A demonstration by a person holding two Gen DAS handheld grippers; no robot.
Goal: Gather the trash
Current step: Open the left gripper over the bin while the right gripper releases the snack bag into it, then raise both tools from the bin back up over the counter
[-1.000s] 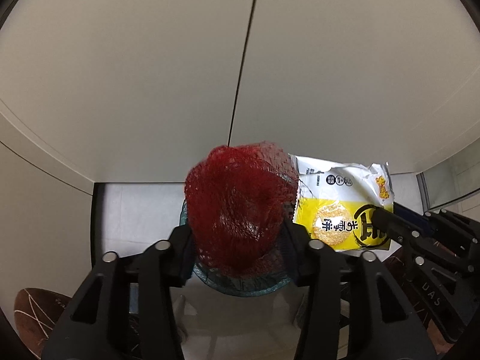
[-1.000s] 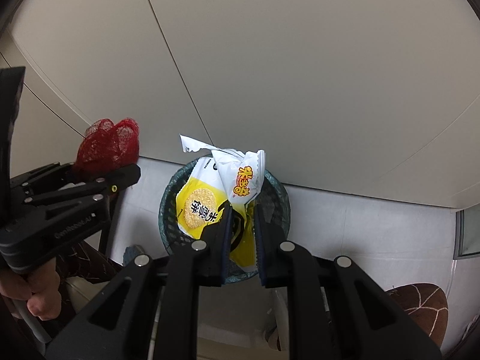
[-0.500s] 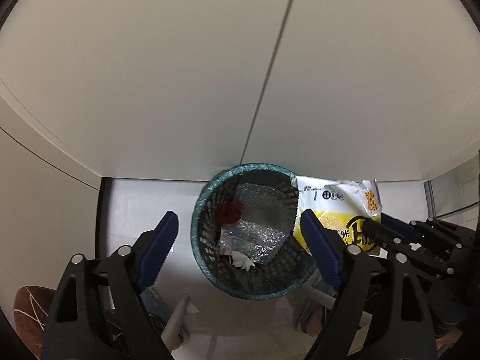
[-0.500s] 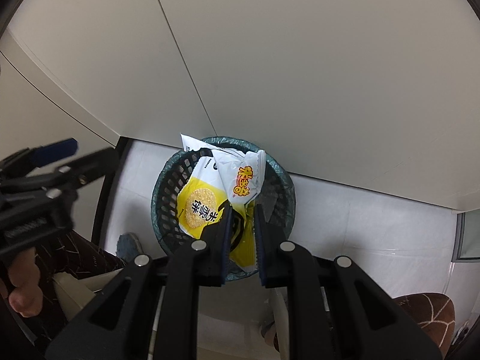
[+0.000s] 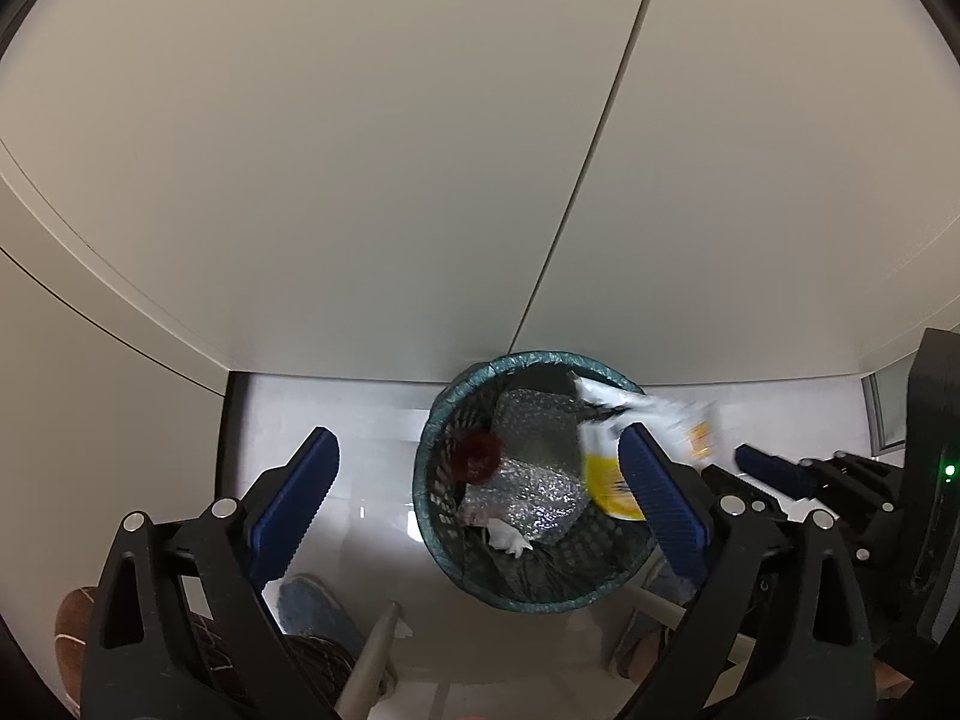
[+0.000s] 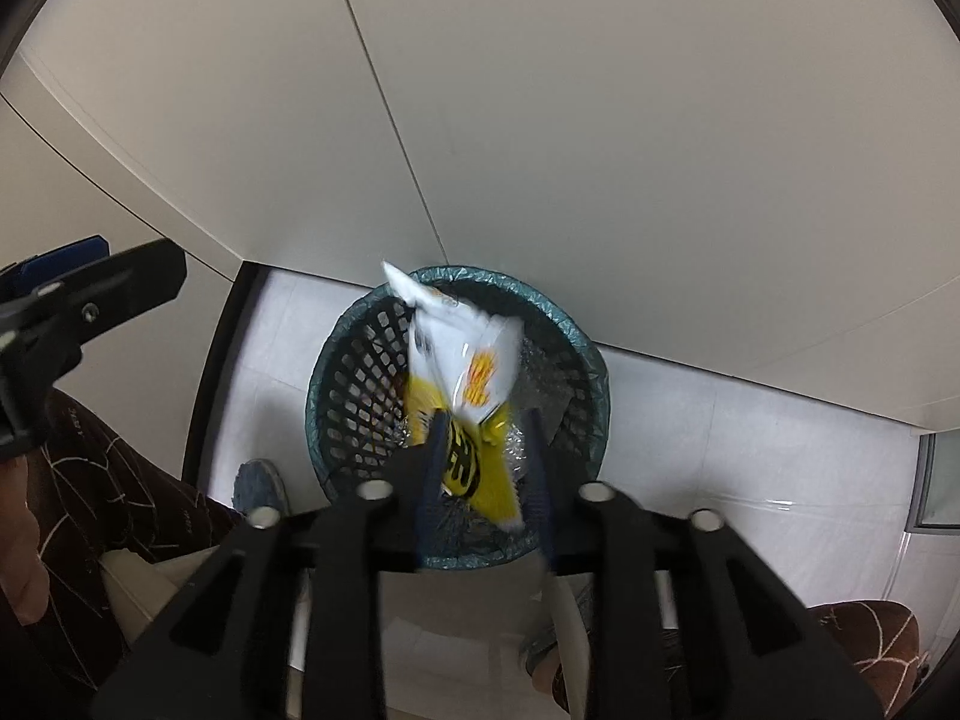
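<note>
Fingers (image 6: 432, 462) of both grippers spread, snack wrapper (image 6: 465, 378) loose over bin (image 6: 336, 396).

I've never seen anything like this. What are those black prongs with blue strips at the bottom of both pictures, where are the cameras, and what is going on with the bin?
There is no robot here: a person holds a two-fingered grabbing tool in each hand, and each tool has a wide-angle camera looking forward along its fingers. That is why the walls look curved.

One picture comes from the left tool. Its blue-padded fingers stand wide apart and hold nothing. Below it on the pale floor is a mesh trash bin containing a red net ball, silvery bubble wrap and a bit of white paper.

The other picture comes from the right tool. Its fingers are parted, and a white and yellow snack wrapper sits blurred between and beyond them over the bin; it appears to be dropping in, though I cannot be sure it is free.
</note>
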